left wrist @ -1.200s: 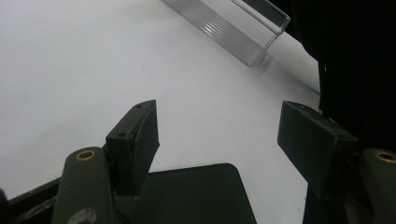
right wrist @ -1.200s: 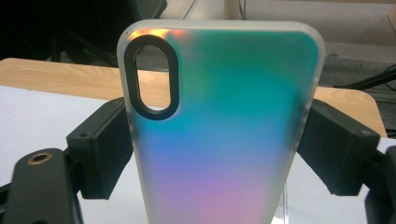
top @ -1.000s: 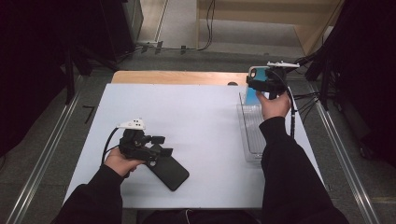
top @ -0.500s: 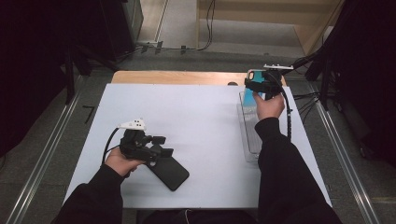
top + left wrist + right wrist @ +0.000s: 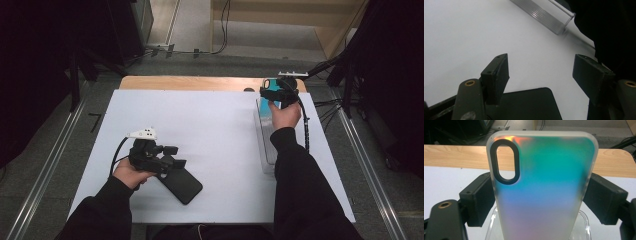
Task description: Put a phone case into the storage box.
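Two grippers are at work over a white table (image 5: pixel 215 125). The right gripper (image 5: pixel 274 92), at about 1 o'clock on the table in the high view, grips a case (image 5: pixel 541 185) by its two long edges; in the right gripper view the case stands upright between the jaws, iridescent teal to pink, with an oval camera cut-out at its upper left. Its lower end sits over a clear tray (image 5: pixel 584 225), which lies along the table's right side; whether the two touch cannot be told. The left gripper (image 5: pixel 172 164), at about 7 o'clock, has its jaws well apart and gripping nothing. A black phone (image 5: pixel 529 105) lies flat on the table just under those jaws, its near corner below the left finger (image 5: pixel 496 75).
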The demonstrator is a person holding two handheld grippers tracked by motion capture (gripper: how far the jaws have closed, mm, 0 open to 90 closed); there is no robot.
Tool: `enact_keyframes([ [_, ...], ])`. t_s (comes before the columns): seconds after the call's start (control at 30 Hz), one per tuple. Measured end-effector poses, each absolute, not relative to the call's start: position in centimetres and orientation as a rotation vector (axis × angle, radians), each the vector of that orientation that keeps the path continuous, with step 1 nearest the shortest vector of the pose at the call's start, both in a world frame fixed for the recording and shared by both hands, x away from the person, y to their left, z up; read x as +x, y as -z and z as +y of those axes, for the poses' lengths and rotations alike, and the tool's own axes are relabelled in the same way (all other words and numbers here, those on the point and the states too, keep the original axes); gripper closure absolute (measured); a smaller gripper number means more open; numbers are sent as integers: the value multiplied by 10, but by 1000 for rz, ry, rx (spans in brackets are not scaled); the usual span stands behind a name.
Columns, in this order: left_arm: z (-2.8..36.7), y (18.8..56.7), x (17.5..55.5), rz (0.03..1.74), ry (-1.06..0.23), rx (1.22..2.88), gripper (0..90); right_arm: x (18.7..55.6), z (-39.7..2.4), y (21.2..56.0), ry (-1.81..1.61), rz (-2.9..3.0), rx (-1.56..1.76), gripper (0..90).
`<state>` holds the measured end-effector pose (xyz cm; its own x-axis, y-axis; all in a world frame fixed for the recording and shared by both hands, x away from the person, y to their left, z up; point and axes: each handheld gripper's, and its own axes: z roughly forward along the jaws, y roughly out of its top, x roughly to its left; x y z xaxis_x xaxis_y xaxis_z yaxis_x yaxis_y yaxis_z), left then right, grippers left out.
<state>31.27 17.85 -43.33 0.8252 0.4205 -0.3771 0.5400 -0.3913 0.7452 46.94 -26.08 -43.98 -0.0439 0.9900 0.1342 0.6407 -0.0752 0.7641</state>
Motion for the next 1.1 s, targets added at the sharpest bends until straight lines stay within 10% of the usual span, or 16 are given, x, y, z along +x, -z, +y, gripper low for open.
enact_keyframes([
  [1.1, 177, 434, 313, 707, 155, 2038, 300, 467, -259, 448, -931, 1714, 1778, 137],
])
